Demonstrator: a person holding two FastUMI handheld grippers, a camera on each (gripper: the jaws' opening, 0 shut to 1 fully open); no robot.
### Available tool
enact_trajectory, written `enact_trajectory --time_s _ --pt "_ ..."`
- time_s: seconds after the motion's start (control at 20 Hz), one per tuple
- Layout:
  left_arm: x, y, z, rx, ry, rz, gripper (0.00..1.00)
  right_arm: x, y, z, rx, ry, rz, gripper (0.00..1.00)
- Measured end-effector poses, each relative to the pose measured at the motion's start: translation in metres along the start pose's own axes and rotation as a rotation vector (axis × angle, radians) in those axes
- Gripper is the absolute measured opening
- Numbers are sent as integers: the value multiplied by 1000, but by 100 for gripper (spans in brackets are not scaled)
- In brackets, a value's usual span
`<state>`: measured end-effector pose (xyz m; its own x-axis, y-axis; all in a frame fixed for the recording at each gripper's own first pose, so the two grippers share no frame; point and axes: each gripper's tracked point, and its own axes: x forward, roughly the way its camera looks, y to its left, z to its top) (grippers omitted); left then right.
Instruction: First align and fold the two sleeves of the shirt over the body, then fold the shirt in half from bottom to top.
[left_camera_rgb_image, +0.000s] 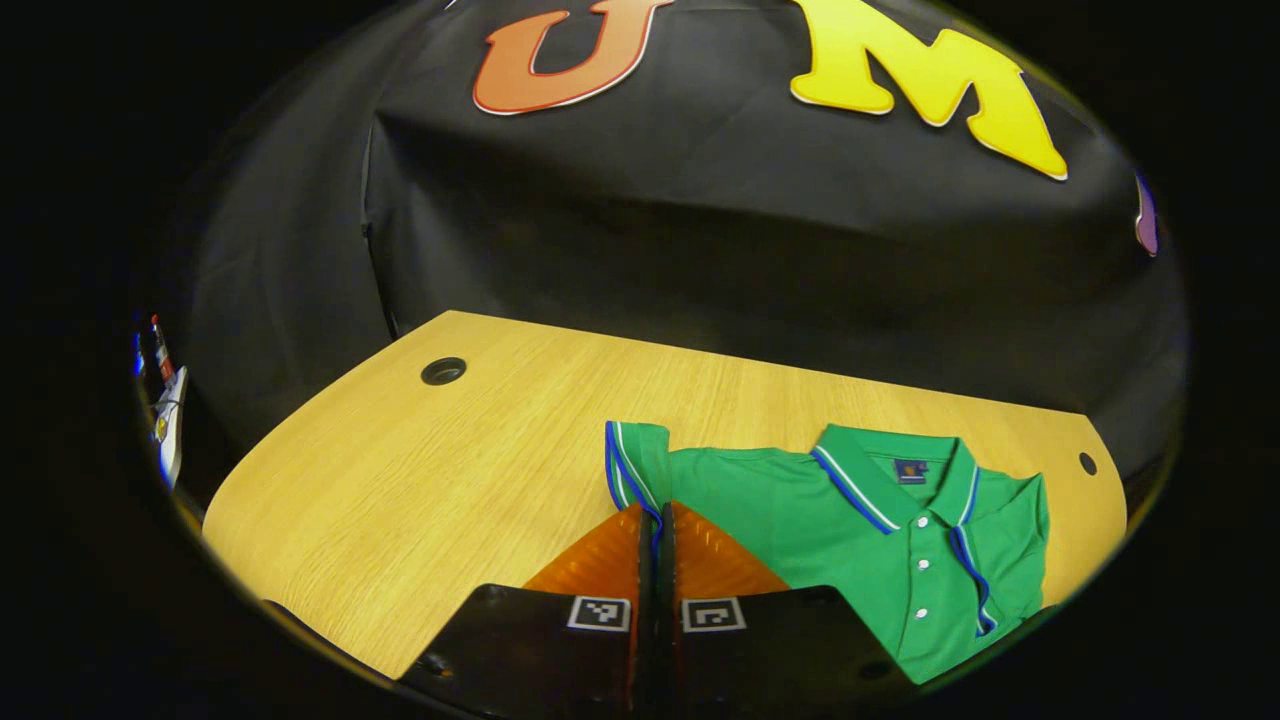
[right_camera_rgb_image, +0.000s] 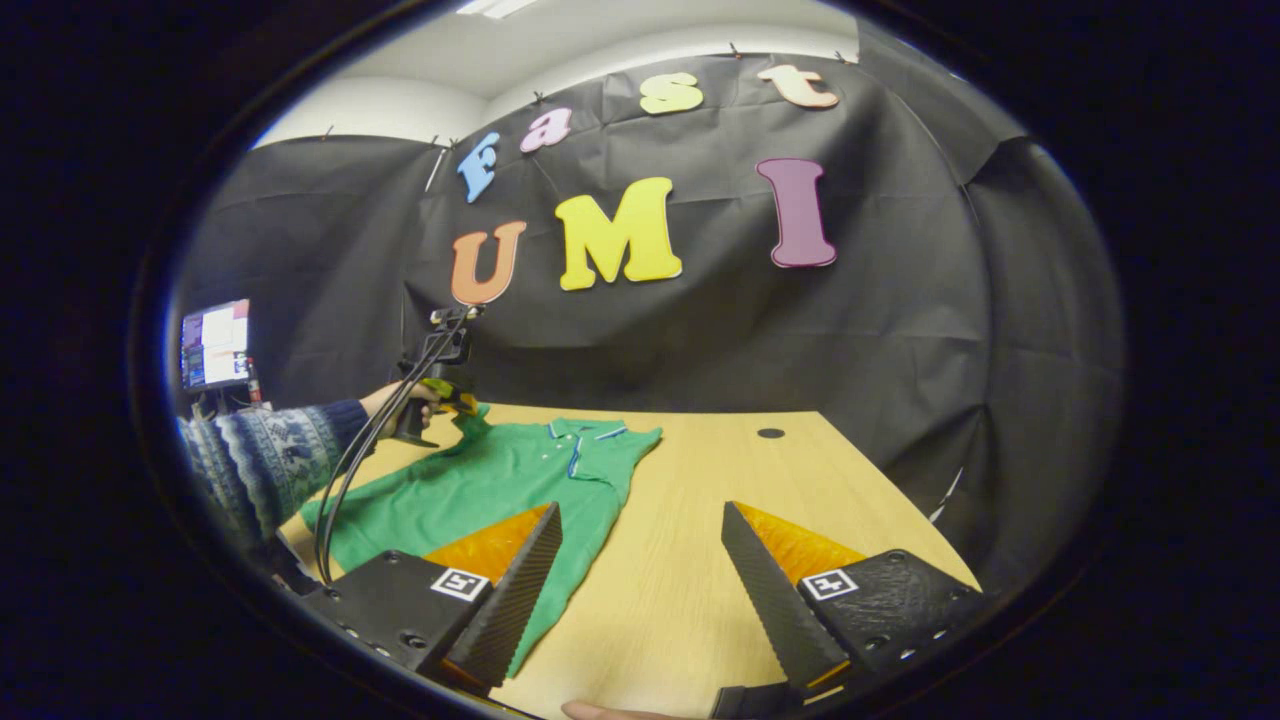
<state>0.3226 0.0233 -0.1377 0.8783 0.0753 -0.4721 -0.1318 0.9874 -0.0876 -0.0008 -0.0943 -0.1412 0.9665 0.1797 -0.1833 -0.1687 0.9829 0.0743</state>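
A green polo shirt with blue and white trim lies face up on the wooden table, collar toward the booth wall. My left gripper is shut on the shirt's sleeve, whose trimmed edge runs in between the fingers. In the right gripper view the shirt lies left of centre, and the left gripper, held by a hand, lifts that sleeve a little off the table. My right gripper hovers open over bare table beside the shirt's straight near edge, with nothing between its fingers.
The table has a round cable hole at its far left and a smaller one at the right edge. A person's patterned sleeve and a black cable cross the table's left end. A monitor stands behind.
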Motion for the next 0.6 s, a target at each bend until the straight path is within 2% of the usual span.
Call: enact_trajectory --time_s 0.1,0.15,0.25,0.5,0.6 --pt "-4 -20 1 9 2 -36 6 -1 0 -3 -8 7 -6 98" --pt "-6 -27 1 20 10 -48 6 -1 1 -3 -11 7 -6 94" --pt "-8 -44 -1 34 17 -78 7 -3 4 -4 -14 9 0 98" --pt "-17 -70 0 77 6 -111 9 -2 6 -7 -25 12 0 97" --pt "-25 -89 -2 82 13 -160 11 -1 6 -10 -24 21 1 97"
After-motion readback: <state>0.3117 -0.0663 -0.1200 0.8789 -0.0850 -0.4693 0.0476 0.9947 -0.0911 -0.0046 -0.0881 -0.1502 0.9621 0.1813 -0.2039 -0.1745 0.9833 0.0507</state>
